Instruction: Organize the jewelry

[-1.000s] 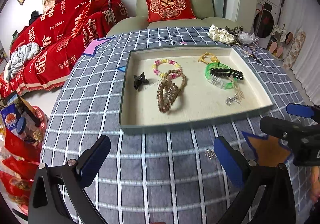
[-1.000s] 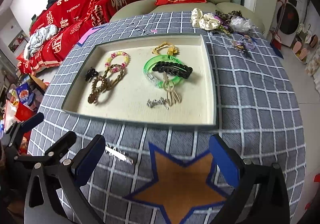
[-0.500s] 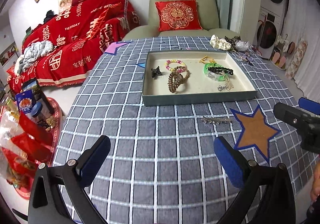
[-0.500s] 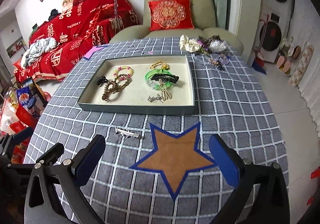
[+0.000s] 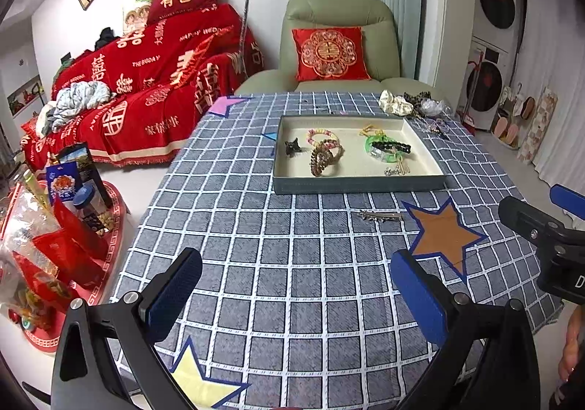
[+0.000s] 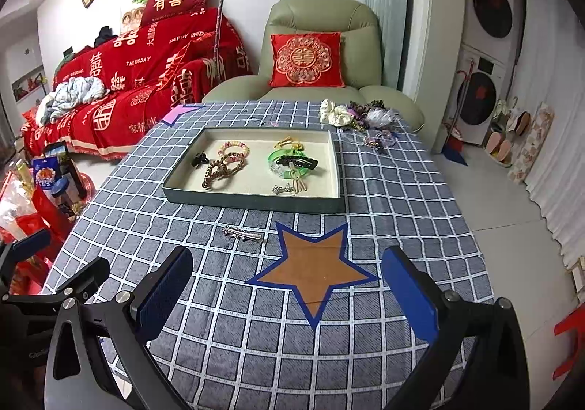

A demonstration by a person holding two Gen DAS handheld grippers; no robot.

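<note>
A grey tray (image 5: 356, 186) (image 6: 252, 201) with a cream lining sits mid-table. It holds a black claw clip (image 5: 292, 147), beaded and brown coil bracelets (image 5: 323, 154), a green bangle (image 5: 384, 150) under a black hair clip, and small silver pieces. A silver hair clip (image 5: 380, 216) (image 6: 243, 234) lies on the cloth in front of the tray, beside the brown star. My left gripper (image 5: 296, 296) and right gripper (image 6: 289, 296) are both open and empty, held back over the table's near edge.
A pile of scrunchies and loose jewelry (image 6: 362, 117) lies at the table's far right corner. A green armchair (image 6: 321, 55) stands behind the table, a red-covered sofa (image 5: 146, 81) at the left. Bags and boxes (image 5: 44, 227) stand on the floor at the left.
Both grippers have pulled back and up from the tray, staying open. The tray now looks much smaller, and the silver clip and the table's near part have come into view.
</note>
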